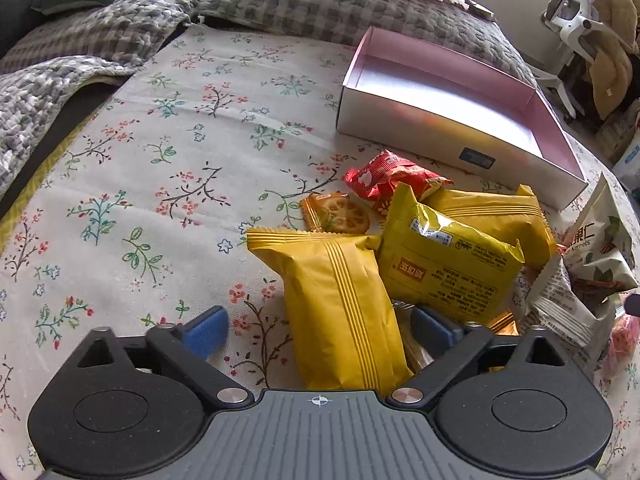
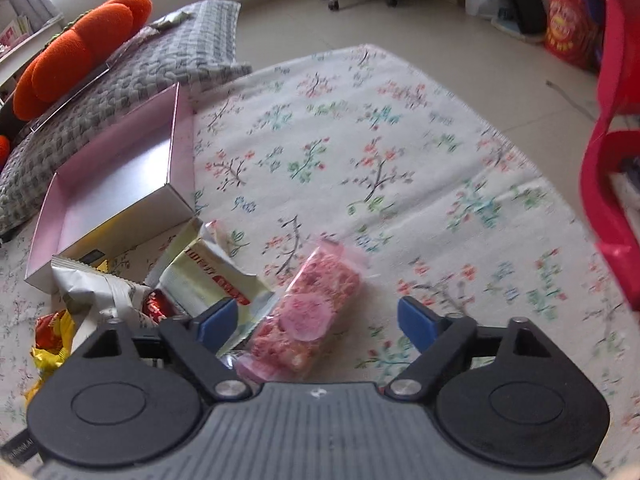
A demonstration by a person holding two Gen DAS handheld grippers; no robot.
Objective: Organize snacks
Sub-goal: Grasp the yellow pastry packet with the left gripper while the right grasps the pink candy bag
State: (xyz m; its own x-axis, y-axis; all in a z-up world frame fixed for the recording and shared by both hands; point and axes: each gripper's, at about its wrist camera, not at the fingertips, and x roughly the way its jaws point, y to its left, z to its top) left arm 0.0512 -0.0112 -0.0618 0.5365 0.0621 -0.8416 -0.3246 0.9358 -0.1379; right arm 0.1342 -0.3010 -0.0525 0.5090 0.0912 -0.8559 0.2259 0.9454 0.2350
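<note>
Hovering over the snack pile on the floral tabletop (image 1: 160,152), the left gripper (image 1: 320,330) had its jaws apart around a yellow packet (image 1: 340,312), pads not pressing it. The right gripper (image 2: 316,320) stood spread around a pink bar (image 2: 308,316), also not clamped. An empty pink box (image 1: 440,96) sat just beyond the pile, near a red packet (image 1: 388,176).

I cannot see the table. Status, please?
Left gripper open around yellow packet. Right gripper open around pink bar. Box empty, unobstructed.
</note>
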